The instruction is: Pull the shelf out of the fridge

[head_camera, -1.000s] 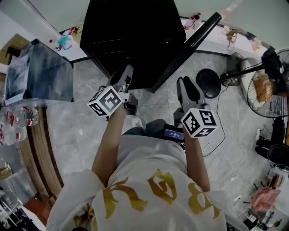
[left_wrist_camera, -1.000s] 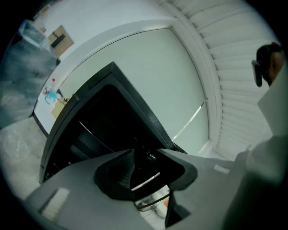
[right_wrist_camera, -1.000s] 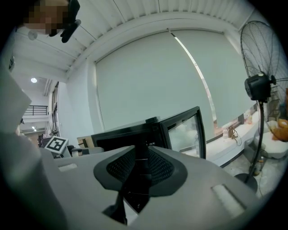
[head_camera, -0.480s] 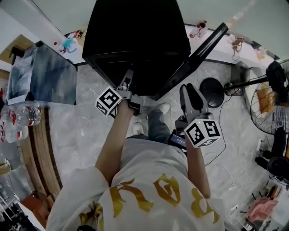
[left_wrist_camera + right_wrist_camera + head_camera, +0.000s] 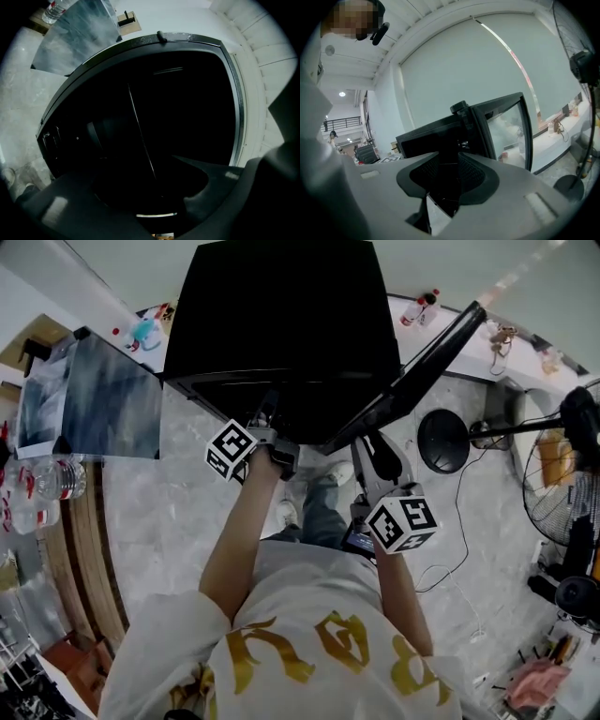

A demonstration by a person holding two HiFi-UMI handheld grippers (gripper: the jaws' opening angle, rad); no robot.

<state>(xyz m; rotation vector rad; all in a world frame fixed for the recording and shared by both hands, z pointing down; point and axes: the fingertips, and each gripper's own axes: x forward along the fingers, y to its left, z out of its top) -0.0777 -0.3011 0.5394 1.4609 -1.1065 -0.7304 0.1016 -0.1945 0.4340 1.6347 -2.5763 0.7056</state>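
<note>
A: Where is the shelf to be found?

B: It is taken to be inside the black fridge [image 5: 281, 324], whose fridge door [image 5: 422, 357] is swung wide to the right. The cavity is very dark. Only a thin pale line [image 5: 140, 133] is made out in the left gripper view. It may be the shelf's edge, but that cannot be confirmed.

A: How are the tools set?

B: The left tool [image 5: 154, 192] is pushed into the mouth of the fridge with its jaws spread. Nothing but the dark interior is seen between them. The right tool [image 5: 447, 178] is drawn in narrowly, and the edge of the fridge door appears to be pinched between its pads.

A: How is the shelf expected to handle?

B: A stiff, flat panel of modest weight is to be expected. If it is glass, it is to be treated as smooth, slippery and breakable. If it is wire, less care is needed. Some drag on the side rails is likely.

A: Where should it be taken?

B: The front edge, near its middle, is judged best, with the pads closed over the lip. A straight, level pull is called for, since a one-sided pull could jam the shelf in its rails.
</note>
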